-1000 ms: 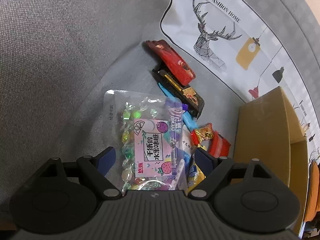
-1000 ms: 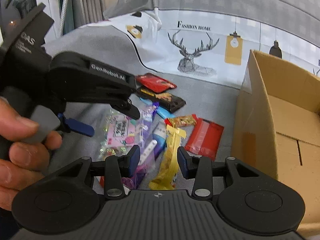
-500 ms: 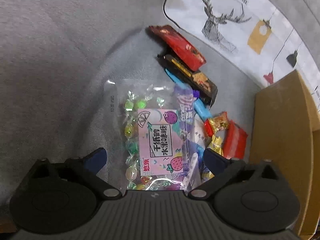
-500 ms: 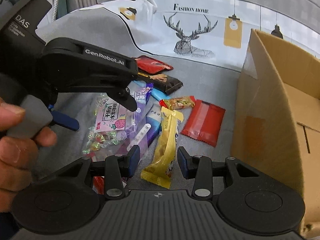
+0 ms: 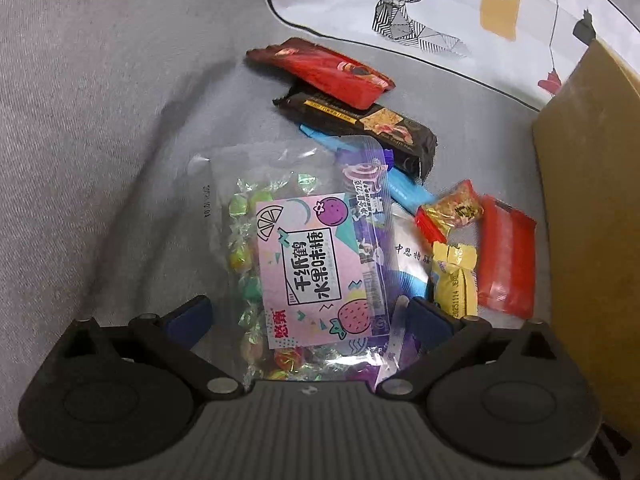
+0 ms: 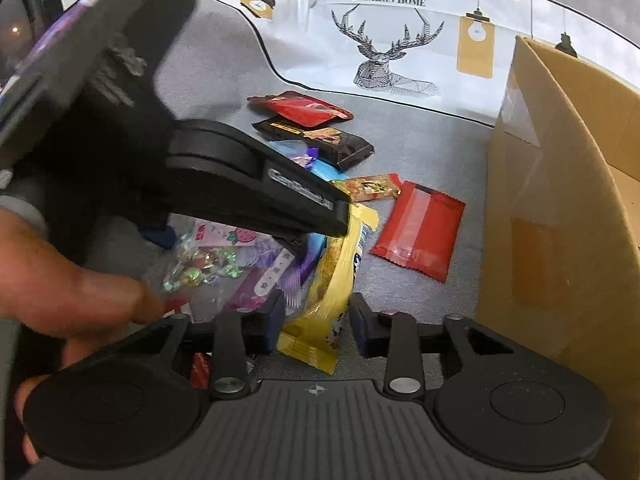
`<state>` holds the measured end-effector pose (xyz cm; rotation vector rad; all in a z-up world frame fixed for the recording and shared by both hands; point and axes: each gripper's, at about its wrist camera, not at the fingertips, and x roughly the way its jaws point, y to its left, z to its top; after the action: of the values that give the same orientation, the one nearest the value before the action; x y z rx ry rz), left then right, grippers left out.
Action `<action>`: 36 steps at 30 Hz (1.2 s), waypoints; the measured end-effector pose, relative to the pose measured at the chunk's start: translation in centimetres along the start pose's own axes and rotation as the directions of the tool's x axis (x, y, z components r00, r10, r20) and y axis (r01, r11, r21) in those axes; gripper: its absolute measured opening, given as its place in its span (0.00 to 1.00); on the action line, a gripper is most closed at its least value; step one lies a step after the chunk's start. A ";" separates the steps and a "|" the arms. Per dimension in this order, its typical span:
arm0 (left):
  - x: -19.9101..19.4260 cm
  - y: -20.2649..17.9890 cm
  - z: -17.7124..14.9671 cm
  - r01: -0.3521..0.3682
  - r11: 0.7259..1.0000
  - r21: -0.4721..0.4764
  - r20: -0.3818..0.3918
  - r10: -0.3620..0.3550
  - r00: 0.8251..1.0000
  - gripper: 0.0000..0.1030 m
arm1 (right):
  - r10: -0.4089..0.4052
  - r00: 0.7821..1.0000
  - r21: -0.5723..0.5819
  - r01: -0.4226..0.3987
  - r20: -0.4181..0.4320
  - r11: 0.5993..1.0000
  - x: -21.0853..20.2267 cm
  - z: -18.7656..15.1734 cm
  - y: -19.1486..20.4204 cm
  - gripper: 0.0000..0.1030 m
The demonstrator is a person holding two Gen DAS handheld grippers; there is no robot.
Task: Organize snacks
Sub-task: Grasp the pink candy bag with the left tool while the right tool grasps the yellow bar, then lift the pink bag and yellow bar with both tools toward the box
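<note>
A pile of snacks lies on a grey sofa seat. My left gripper [image 5: 308,316] is open, its jaws on either side of a clear candy bag with a pink label [image 5: 296,264]. The left gripper also shows in the right wrist view [image 6: 256,184], low over the candy bag [image 6: 208,256]. My right gripper [image 6: 318,320] is open around the near end of a long yellow snack packet [image 6: 332,292]. A flat red packet [image 6: 420,228] lies to the right of it. A cardboard box [image 6: 560,200] stands at the right.
A red packet [image 5: 320,70], a dark brown bar [image 5: 360,128], blue and purple wrappers [image 5: 372,208] and a small orange packet [image 5: 456,210] lie in the pile. A white deer-print cushion [image 6: 384,40] leans behind. The box wall [image 5: 592,200] is close on the right.
Both grippers have come down and forward onto the pile. The left now straddles the candy bag more closely; the right has closed in on the yellow packet's near end.
</note>
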<state>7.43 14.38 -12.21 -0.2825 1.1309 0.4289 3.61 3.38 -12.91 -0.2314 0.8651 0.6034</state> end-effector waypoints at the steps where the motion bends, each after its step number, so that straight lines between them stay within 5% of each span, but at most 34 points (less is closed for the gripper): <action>1: -0.1 0.1 0.0 0.003 1.000 0.001 0.007 -0.003 1.000 0.95 | -0.001 1.000 -0.003 0.001 0.002 1.000 -0.1 0.0 0.1 0.29; 7: -1.6 1.2 0.2 0.000 1.000 -0.030 0.061 0.002 0.998 0.68 | -0.007 1.000 -0.016 0.007 0.013 1.000 -0.9 0.3 0.5 0.23; 15: -3.0 3.9 0.3 0.060 0.989 -0.134 0.089 -0.048 0.995 0.67 | -0.005 1.000 -0.017 0.005 0.005 1.000 -1.5 0.4 0.8 0.23; 27: -4.6 4.0 0.4 0.116 0.984 -0.137 0.108 -0.102 0.989 0.67 | -0.022 0.999 -0.009 0.022 -0.033 1.000 0.5 1.1 0.9 0.31; 36: -7.0 3.4 0.7 0.133 0.983 -0.124 0.150 -0.114 0.982 0.67 | -0.064 0.998 -0.024 0.065 0.018 0.998 -0.2 1.2 0.8 0.16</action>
<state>3.85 16.39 -5.57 -0.4305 0.9404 0.4087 3.79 4.46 -11.93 -0.2746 0.8305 0.5551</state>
